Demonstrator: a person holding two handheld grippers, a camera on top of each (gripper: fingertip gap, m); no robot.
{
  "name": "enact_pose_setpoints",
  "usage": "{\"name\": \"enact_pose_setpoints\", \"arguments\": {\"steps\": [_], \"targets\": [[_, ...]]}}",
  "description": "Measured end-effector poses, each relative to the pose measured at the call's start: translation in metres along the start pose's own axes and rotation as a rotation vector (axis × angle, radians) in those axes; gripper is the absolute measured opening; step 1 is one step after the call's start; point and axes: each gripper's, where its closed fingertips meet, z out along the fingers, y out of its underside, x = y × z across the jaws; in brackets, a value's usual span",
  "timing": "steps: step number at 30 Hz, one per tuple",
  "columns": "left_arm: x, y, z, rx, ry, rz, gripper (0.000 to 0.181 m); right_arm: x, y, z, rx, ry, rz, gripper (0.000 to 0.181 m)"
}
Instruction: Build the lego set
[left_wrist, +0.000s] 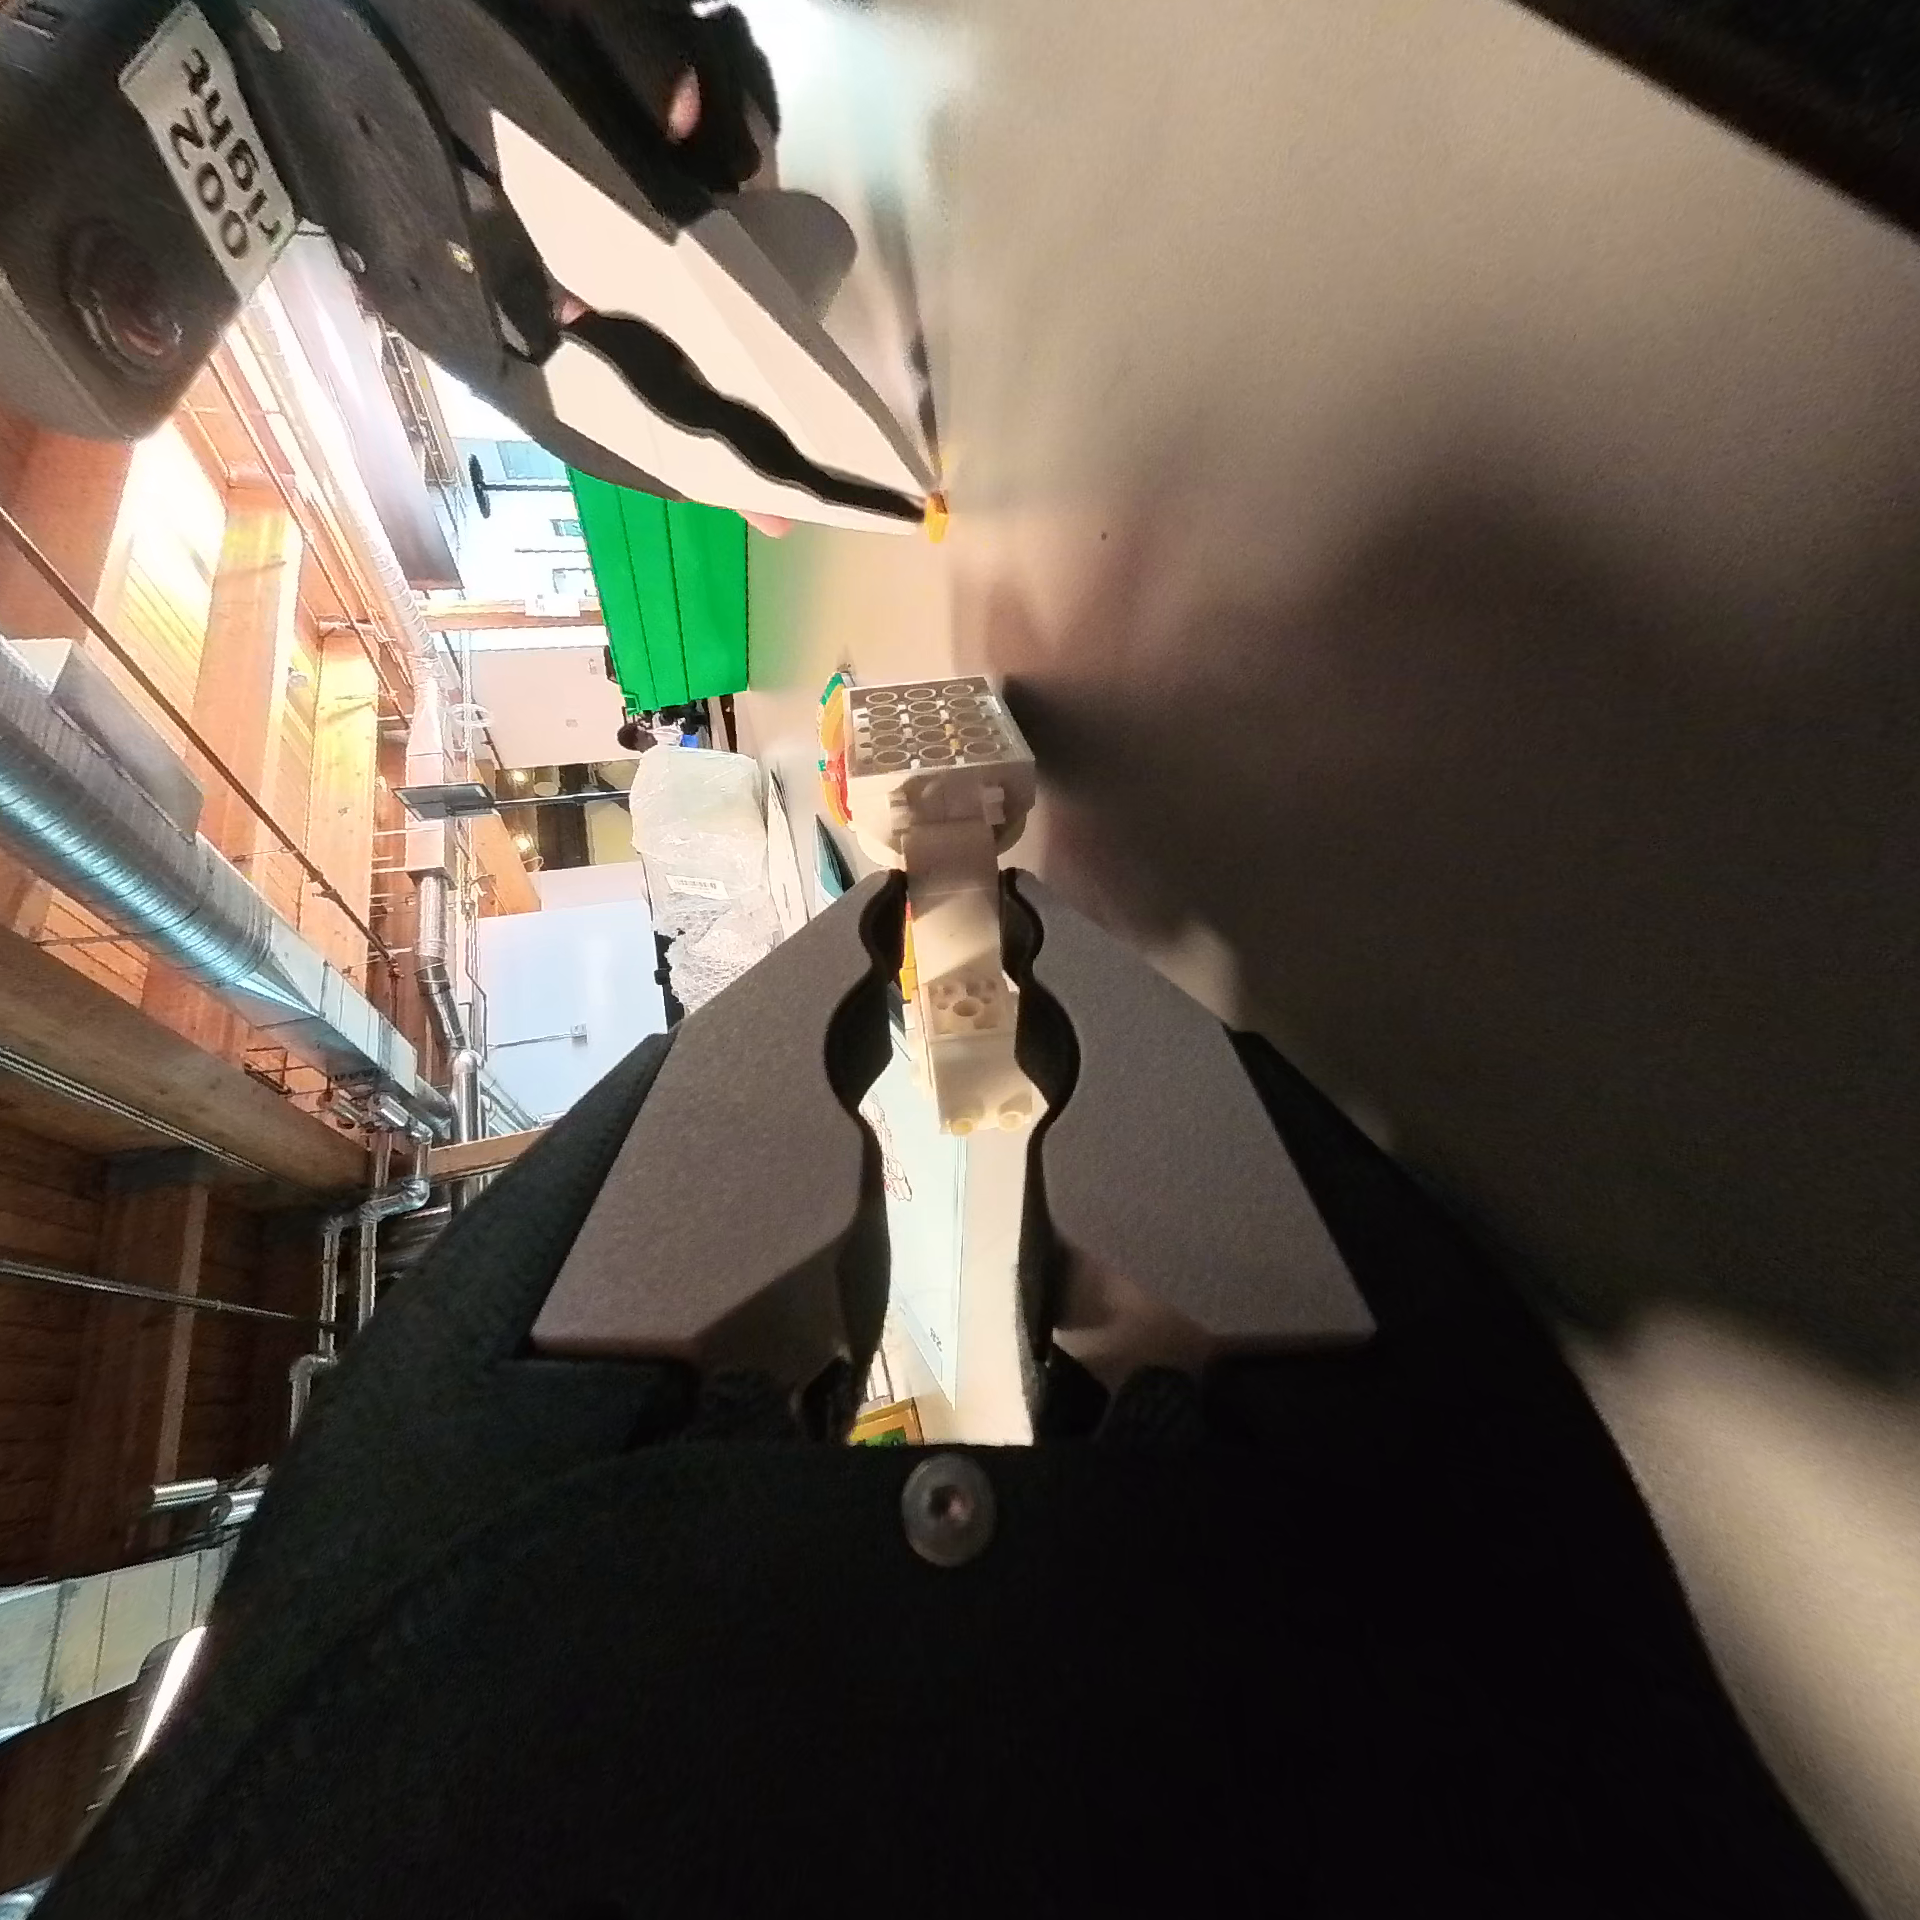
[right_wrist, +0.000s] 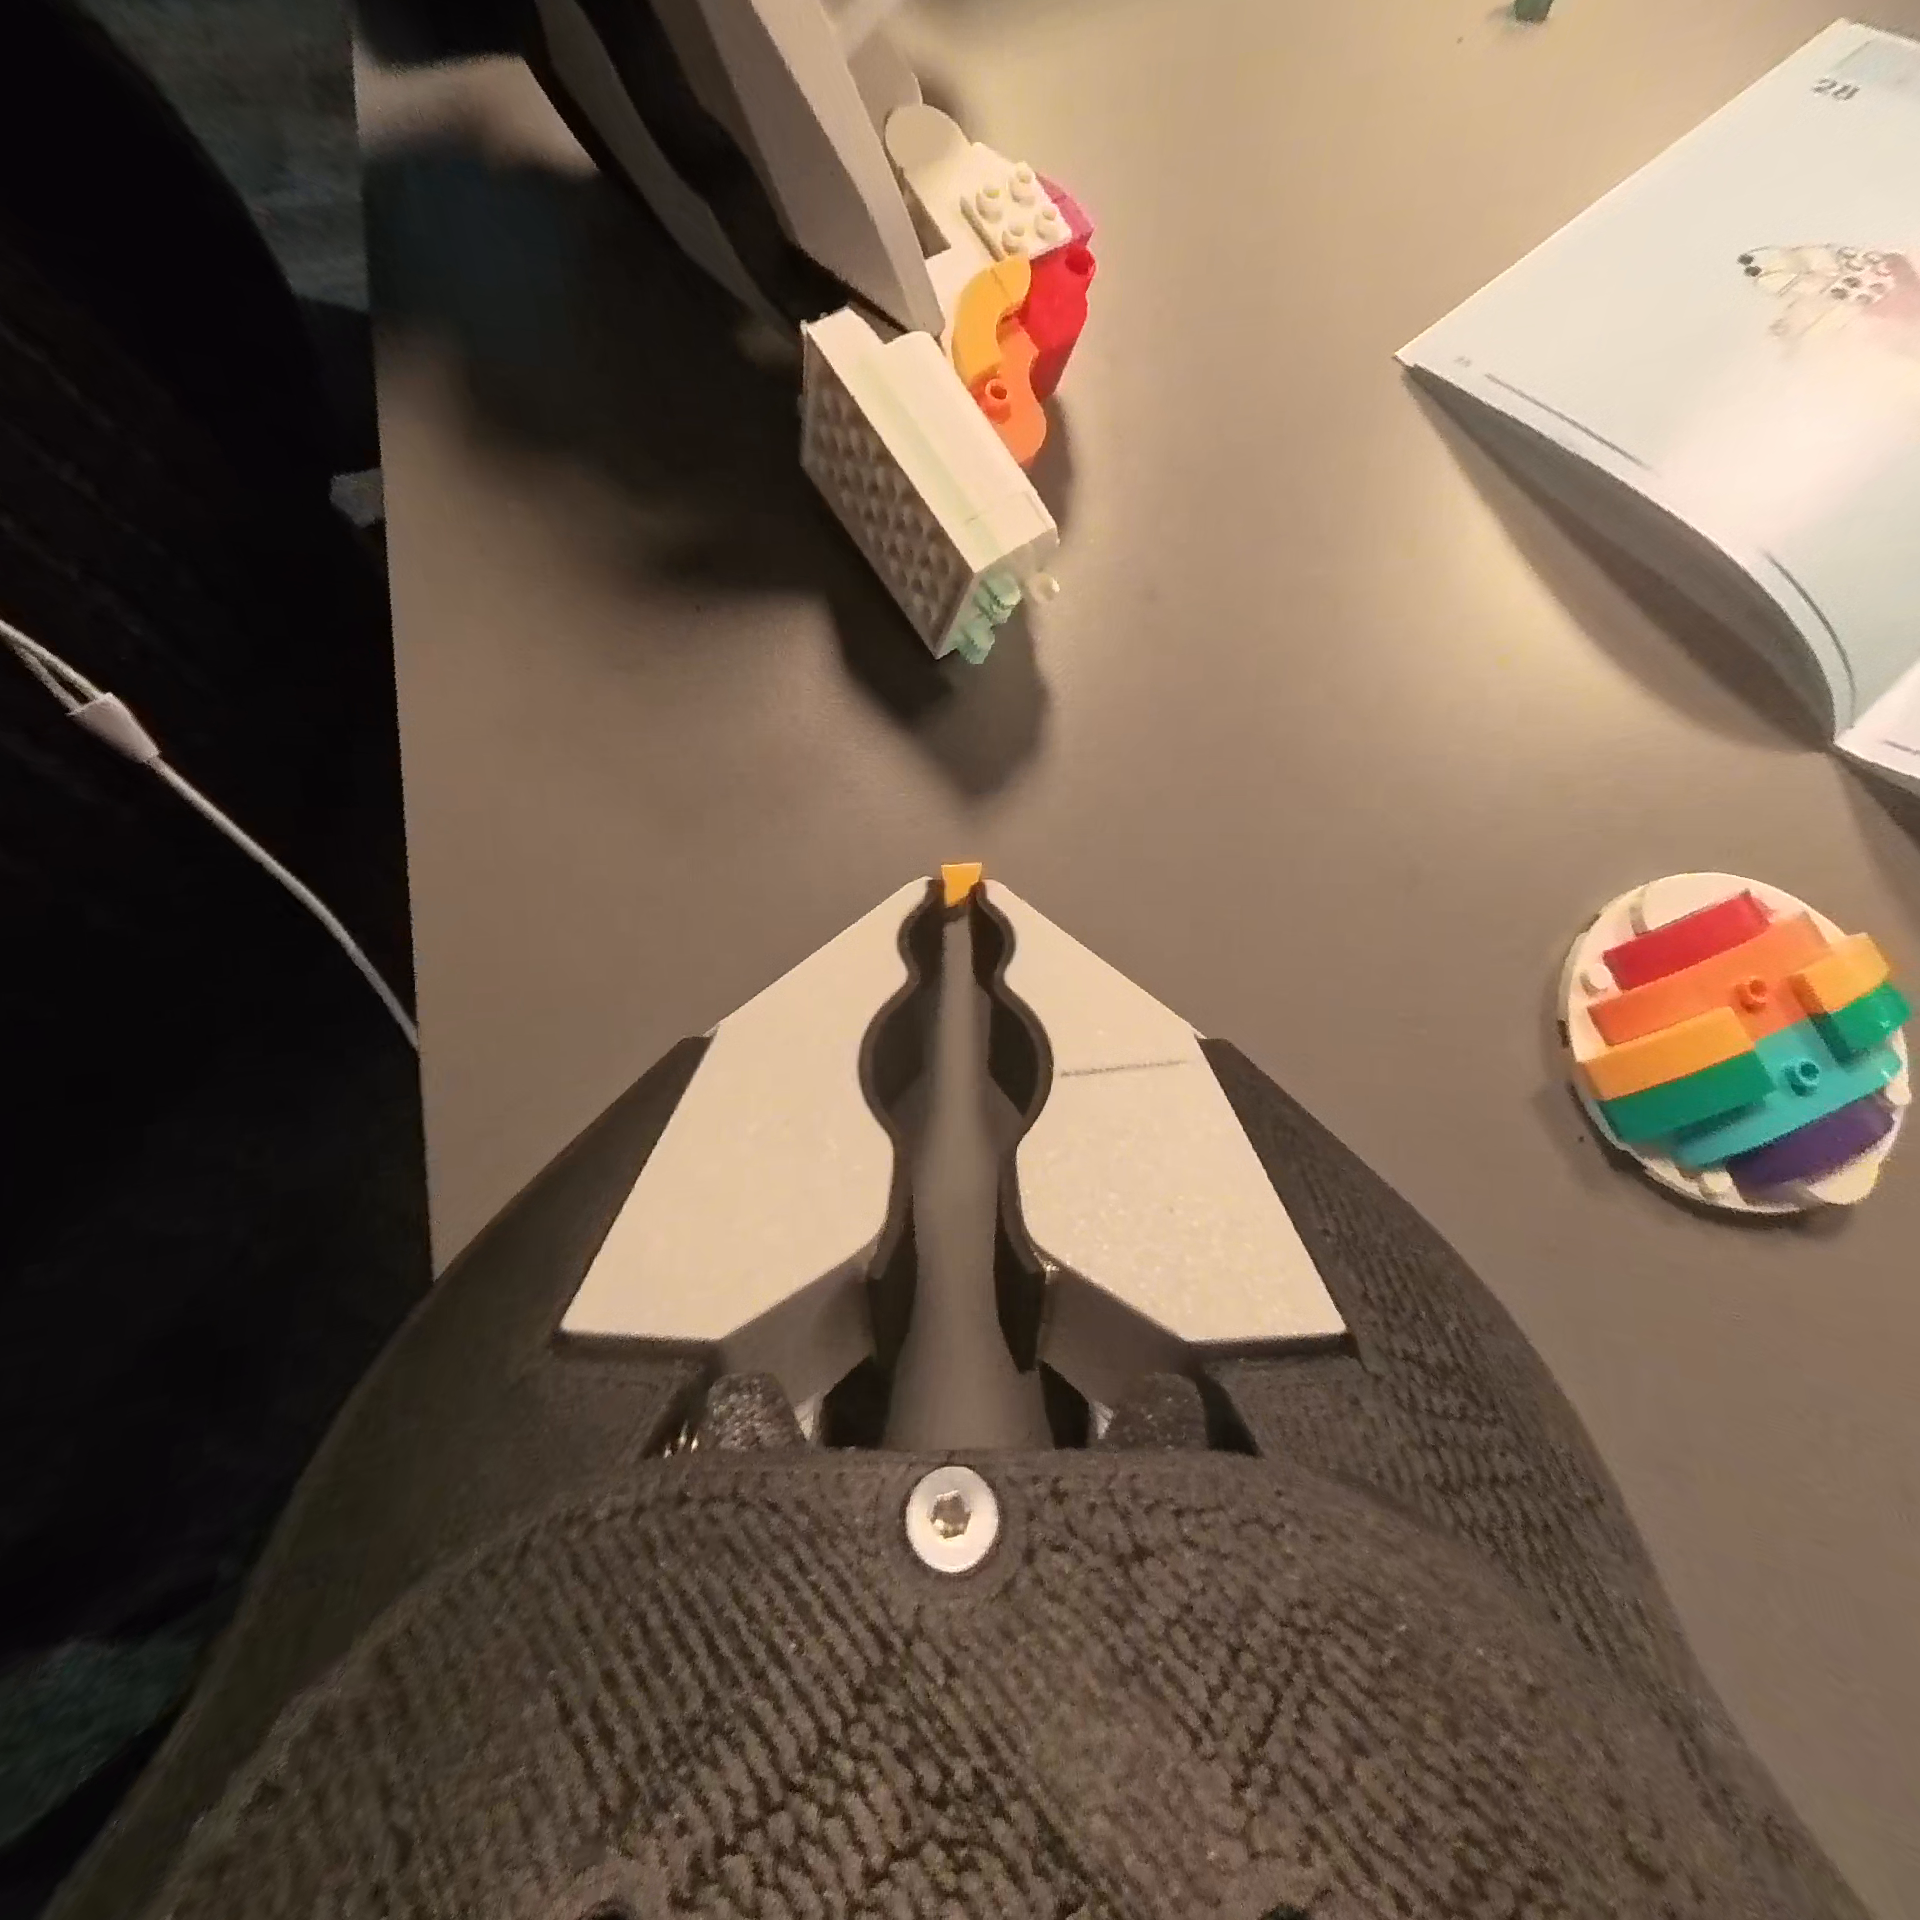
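My left gripper (left_wrist: 951, 883) is shut on a white lego model (left_wrist: 940, 769), holding it by a white neck-like part so its studded grey underside faces the camera. In the right wrist view the same model (right_wrist: 925, 457), white with red, orange and yellow curved pieces, sits in the left gripper (right_wrist: 883, 301) just above the table. My right gripper (right_wrist: 958, 885) is shut on a tiny yellow piece (right_wrist: 958, 878) at its fingertips, above the grey table, apart from the model. It also shows in the left wrist view (left_wrist: 930, 509) with the yellow piece (left_wrist: 936, 516).
A round white plate with rainbow-coloured bricks (right_wrist: 1735, 1049) lies on the grey table (right_wrist: 1247, 727) at the right. An open instruction booklet (right_wrist: 1704, 384) lies at the far right. The table's left edge (right_wrist: 400, 831) drops off beside a white cable (right_wrist: 239, 831). The grippers' ends are close to 10 centimeters from one another.
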Motion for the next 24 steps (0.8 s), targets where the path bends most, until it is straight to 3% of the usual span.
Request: {"name": "enact_pose_setpoints", "arguments": {"steps": [1, 24], "targets": [[0.0, 0.0001, -0.0001, 0.0, 0.0, 0.0, 0.017, -0.0002, -0.0002, 0.0009, 0.003, 0.001, 0.0, 0.003], [-0.0012, 0.0004, 0.0001, 0.001, 0.0, 0.001, 0.017, -0.0048, -0.0038, 0.005, 0.029, -0.012, -0.073, 0.005]]}}
